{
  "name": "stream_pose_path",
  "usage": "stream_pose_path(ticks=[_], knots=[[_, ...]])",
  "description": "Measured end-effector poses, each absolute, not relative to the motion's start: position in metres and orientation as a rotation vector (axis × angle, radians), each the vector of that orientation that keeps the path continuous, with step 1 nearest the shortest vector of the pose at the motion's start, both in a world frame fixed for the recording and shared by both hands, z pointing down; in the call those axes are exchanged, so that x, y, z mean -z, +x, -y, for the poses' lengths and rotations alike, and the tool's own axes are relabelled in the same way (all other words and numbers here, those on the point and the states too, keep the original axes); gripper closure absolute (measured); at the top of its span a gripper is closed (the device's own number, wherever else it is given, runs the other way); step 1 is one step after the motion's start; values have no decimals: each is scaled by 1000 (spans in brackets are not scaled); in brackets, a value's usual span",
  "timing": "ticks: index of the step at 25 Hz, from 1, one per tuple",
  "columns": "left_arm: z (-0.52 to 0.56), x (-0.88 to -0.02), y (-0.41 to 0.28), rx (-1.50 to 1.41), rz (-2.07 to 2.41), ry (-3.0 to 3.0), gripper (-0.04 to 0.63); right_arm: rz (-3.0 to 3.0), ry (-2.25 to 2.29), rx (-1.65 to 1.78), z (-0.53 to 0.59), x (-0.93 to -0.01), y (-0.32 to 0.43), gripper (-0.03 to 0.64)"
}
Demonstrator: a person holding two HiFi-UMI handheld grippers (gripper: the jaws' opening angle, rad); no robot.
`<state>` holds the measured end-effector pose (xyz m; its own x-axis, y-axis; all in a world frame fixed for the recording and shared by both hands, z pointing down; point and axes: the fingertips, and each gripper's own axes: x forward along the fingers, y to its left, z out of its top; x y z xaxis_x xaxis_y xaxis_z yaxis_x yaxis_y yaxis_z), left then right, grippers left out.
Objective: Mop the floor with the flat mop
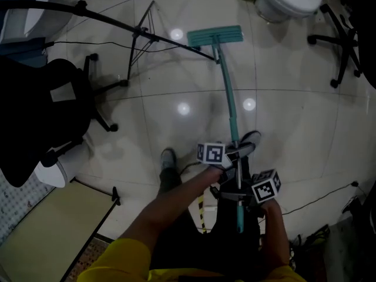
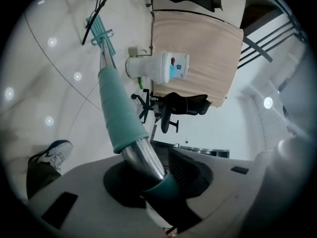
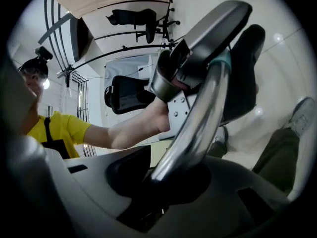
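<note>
The mop handle (image 1: 230, 101) is pinched at lower centre by the left gripper (image 1: 234, 156) and, just below, by the right gripper (image 1: 239, 194); the mop head (image 1: 215, 37) is laid flat on the floor (image 1: 282, 87).

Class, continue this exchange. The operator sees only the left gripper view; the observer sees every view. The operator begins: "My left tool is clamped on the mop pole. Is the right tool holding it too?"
Observer: Yes. The right gripper view shows the right tool shut on the chrome mop pole.
Operator: Which tool sits nearer the pole's free end?
Observer: The right one. In the head view the left tool grips farther down, toward the teal flat mop head.
Operator: Is anything standing on the person's left?
Observer: A black office chair stands there, apart from the mop.
</note>
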<state>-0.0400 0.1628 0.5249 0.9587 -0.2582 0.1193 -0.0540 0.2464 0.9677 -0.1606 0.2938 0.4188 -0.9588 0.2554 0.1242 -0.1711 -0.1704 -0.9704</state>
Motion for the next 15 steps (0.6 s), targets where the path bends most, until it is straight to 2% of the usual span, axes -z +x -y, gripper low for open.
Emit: stream_pose_path(ticks=[4,12,15], knots=[[-165,-508,-38,185,274,1332,435,1850,-85,-2254,-292,-403,-152,495],[2,-558,-55,177,223,1332,436,2088,45,-2172,-118,-472,-172,486],[38,-582,-70,69,230,1437,443,2052,117,-2269,-86,-494,-191,516]])
